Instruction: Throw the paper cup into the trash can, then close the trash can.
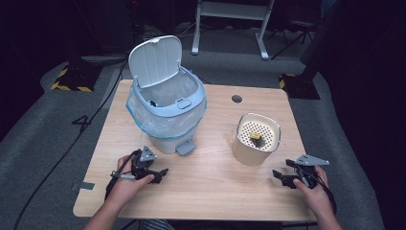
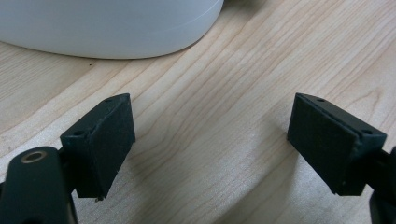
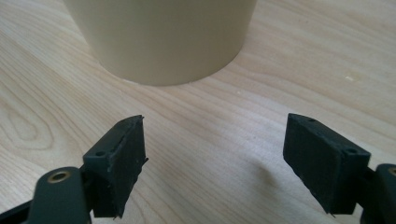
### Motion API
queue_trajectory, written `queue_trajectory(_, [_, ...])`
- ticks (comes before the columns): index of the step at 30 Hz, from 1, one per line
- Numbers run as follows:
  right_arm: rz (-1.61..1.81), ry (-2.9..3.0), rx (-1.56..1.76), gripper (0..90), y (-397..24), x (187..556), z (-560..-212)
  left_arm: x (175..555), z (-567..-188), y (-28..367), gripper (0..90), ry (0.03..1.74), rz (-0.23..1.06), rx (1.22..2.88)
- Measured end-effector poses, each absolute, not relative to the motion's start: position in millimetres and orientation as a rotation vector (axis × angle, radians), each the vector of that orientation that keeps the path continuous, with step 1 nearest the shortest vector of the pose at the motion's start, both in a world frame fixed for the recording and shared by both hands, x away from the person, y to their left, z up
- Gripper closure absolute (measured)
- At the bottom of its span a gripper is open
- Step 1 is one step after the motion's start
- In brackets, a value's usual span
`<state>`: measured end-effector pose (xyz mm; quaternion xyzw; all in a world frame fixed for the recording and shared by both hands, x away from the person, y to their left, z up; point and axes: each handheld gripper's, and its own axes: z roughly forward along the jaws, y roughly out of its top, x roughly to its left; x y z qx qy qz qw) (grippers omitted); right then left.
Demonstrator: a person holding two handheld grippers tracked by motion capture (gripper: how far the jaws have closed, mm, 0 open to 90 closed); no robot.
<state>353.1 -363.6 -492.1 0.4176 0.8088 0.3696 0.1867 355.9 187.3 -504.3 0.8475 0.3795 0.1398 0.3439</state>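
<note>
I rest both grippers on the near table edge, left gripper (image 1: 160, 173) spread empty facing the open bin (image 1: 167, 108), right gripper (image 1: 282, 178) spread empty facing the cup (image 1: 255, 139), its scrap (image 1: 255, 137) ready for dumping.

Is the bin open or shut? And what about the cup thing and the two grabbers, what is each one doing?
White pedal bin with blue rim: upright, lid flipped up, clear bag lining it.
Beige holed container: upright, a small yellowish piece on its holed top.
Left gripper: jaws wide open, nothing between them, low over the light wooden table.
Right gripper: jaws open, empty, facing the beige container.
</note>
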Motion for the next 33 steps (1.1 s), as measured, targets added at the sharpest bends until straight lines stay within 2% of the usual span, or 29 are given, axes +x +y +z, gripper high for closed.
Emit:
queue_trajectory(16, [0.997, 2.292, 1.179, 14.8, -359, 358, -504, 353, -504, 188, 16.4, 1.018, 0.382, 2.186])
queue_trajectory(21, [0.998, 2.295, 1.178, 14.2, -358, 359, -504, 353, -503, 194, 22.5, 0.989, 0.375, 2.191])
queue_trajectory(23, [0.998, 2.294, 1.178, 14.2, -358, 359, -504, 353, -501, 198, 29.7, 0.967, 0.358, 2.211])
queue_trajectory(25, [0.998, 2.294, 1.178, 14.2, -358, 359, -504, 352, -497, 203, 33.2, 0.954, 0.347, 2.241])
queue_trajectory(33, [0.998, 2.294, 1.178, 14.2, -358, 359, -504, 345, -473, 223, 39.2, 0.920, 0.294, 2.150])
